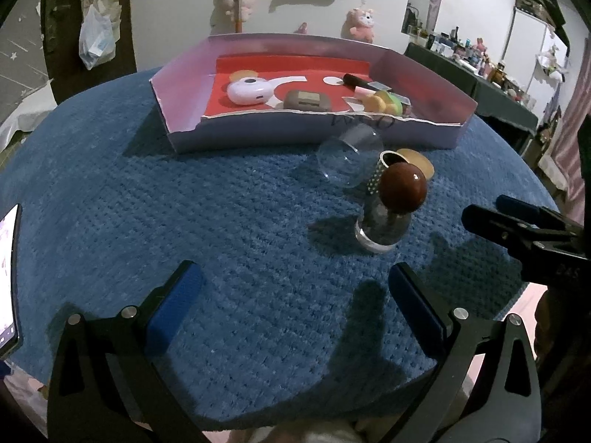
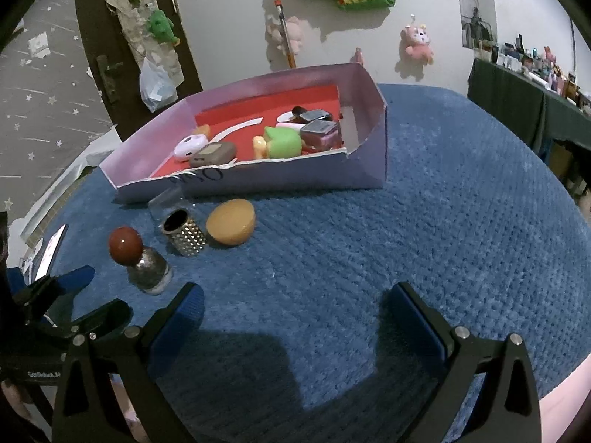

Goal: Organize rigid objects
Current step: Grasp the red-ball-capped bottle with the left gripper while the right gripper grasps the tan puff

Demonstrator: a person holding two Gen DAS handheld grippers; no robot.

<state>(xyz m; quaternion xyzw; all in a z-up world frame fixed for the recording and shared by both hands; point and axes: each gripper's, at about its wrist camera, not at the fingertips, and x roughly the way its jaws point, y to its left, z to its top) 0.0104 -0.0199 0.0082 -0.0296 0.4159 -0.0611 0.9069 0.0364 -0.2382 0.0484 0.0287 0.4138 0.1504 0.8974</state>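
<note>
While both tongs gape, bottle [image 1: 388,214] stands upright.

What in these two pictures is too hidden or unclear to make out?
- Clear cup: right wrist view shows only a faint sliver behind the studded metal cup.
- Box front wall: handwriting smudged, unreadable in both views.
- Phone: cut off by the left wrist view's edge.
- Far shelf bottles: too small.

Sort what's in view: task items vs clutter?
Task items:
- glass bottle with round brown stopper
- perforated metal cylinder
- clear plastic cup on its side
- tan dome-shaped lid
- lilac cardboard tray with red floor, already holding several items

Clutter:
- phone at the table edge
- pink plush toy on the wall
- plastic bag on the door
</note>
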